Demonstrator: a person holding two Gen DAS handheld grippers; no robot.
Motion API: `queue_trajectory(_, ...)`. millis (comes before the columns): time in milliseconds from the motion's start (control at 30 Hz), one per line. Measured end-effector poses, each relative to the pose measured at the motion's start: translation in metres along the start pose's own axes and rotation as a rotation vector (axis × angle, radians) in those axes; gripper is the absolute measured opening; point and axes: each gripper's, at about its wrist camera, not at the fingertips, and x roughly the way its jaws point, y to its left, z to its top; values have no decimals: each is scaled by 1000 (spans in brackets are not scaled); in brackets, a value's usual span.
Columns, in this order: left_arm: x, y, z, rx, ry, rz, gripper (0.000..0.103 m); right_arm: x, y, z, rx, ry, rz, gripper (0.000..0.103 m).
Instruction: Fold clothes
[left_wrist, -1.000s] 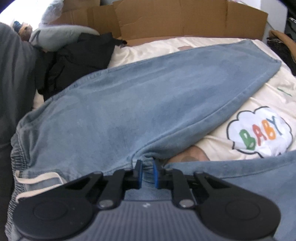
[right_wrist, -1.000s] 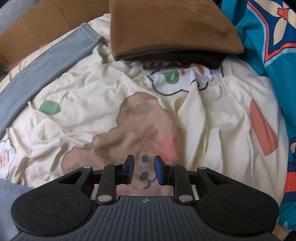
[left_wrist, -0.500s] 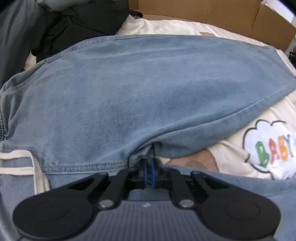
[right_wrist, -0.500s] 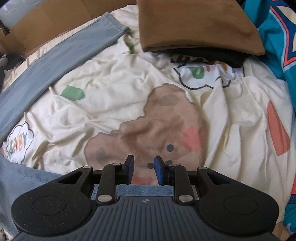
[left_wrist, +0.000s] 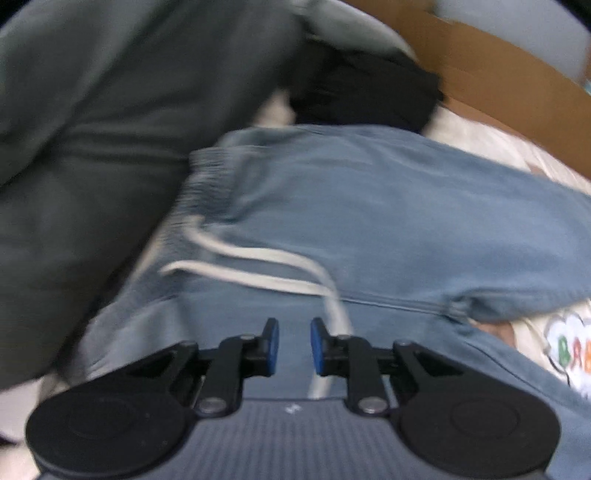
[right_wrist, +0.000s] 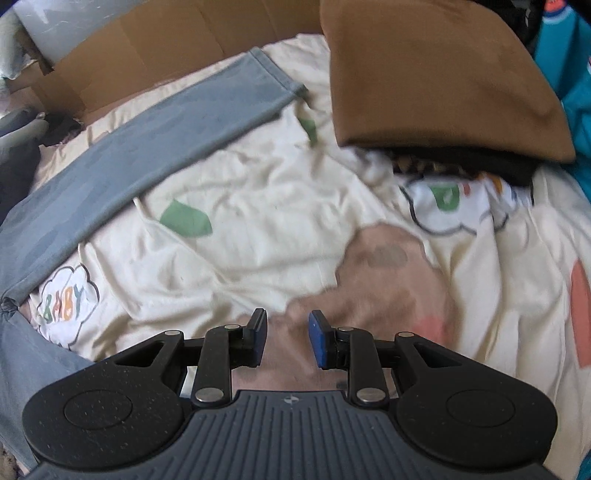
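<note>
Light blue drawstring trousers (left_wrist: 388, 221) lie across a cream printed bedsheet (right_wrist: 258, 206). In the blurred left wrist view their elastic waistband (left_wrist: 207, 192) and white drawstring (left_wrist: 258, 266) sit just ahead of my left gripper (left_wrist: 293, 345). Its jaws are opening with nothing between the blue pads. In the right wrist view one trouser leg (right_wrist: 155, 140) stretches to the far left and my right gripper (right_wrist: 286, 338) hangs open over the sheet's brown bear print (right_wrist: 388, 280), holding nothing.
A grey garment (left_wrist: 92, 147) and a black one (left_wrist: 369, 92) lie left and beyond the waistband. A folded brown garment (right_wrist: 436, 81) rests on darker ones at the far right of the sheet. Cardboard (right_wrist: 177, 48) lines the far edge. A teal patterned cover (right_wrist: 569, 96) lies right.
My left gripper has let go of the crotch seam it pinched and swung left to the waistband, jaws parting. The right gripper drifted a little, still open over the sheet.
</note>
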Motion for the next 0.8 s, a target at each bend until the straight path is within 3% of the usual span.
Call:
queue_trajectory(67,-8,14,-1,-30,3,30,20,-2,1,10,-18,-17,-2,38)
queue_trajectory(200,-18,29,-3,-34,3,73,21,-6,8,32,-69,-48,1,39)
queue_trajectory(333,-25,37,-4,-43,-13,77,39,-9,21,59,-146,-71,10,43)
queue_trajectory(433,-25,41,-6,-54,-12,69,43,-15,33,86,-219,-92,22,45)
queue_trajectory(533,-21,46,-12,-36,1,72,60,-25,49,118,-293,-110,22,48)
queue_trajectory(700,-14,65,-23,-53,7,68,59,-48,87,167,-401,-143,59,55)
queue_trajectory(800,-11,77,-26,-81,7,51,52,-58,117,189,-459,-155,87,65)
